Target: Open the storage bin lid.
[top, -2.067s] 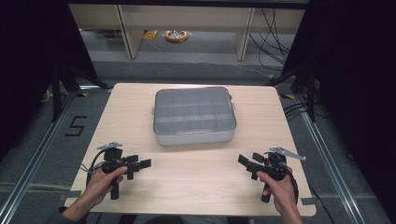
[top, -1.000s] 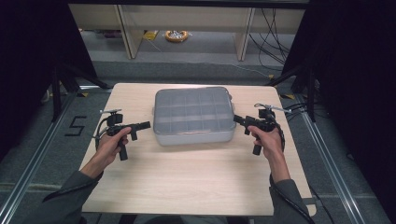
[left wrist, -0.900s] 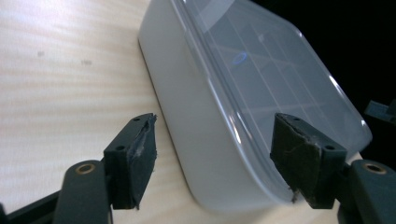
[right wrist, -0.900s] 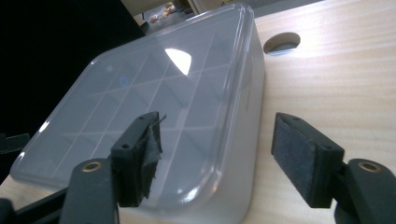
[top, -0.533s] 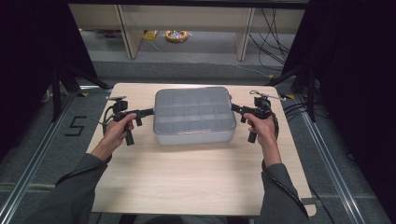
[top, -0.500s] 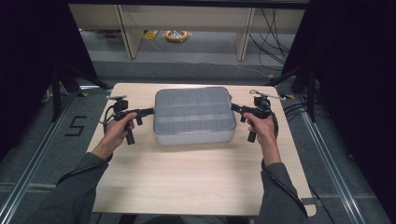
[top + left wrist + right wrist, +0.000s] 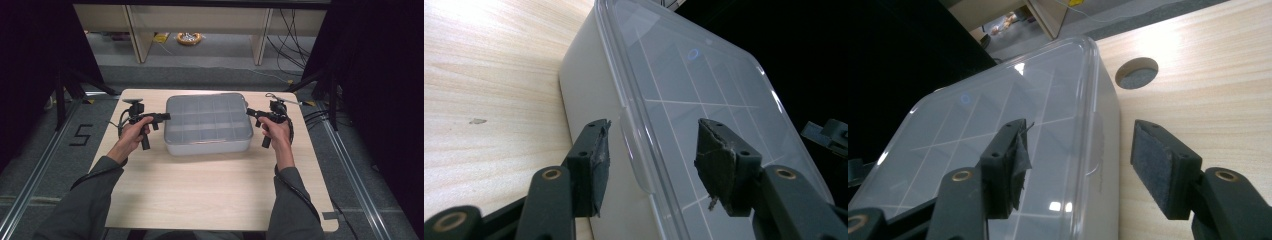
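Note:
A shallow grey organiser box (image 7: 207, 122) with a clear lid and several compartments lies in the middle of the wooden table (image 7: 210, 200). My left gripper (image 7: 162, 117) is at its left side, and my right gripper (image 7: 251, 114) is at its right side. In the left gripper view the box's lid rim (image 7: 634, 150) runs between the pads (image 7: 599, 155) of the left gripper (image 7: 649, 160), with a gap on each side. In the right gripper view the box's edge (image 7: 1098, 140) likewise runs between the pads (image 7: 1155, 167) of the right gripper (image 7: 1083, 165), untouched. Both pairs of jaws have just been closing around the rim.
A round cable hole (image 7: 1137, 72) sits in the tabletop beyond the box's right corner. Wooden shelving (image 7: 140, 25) and a yellow ring-shaped object (image 7: 190, 37) stand on the floor behind the table. Black curtains flank both sides. The right gripper's tip (image 7: 829, 135) shows across the box.
Both hands have come forward from the table's near part and moved inward to the box's two sides. Both pairs of jaws now stand narrower, around the lid's edges.

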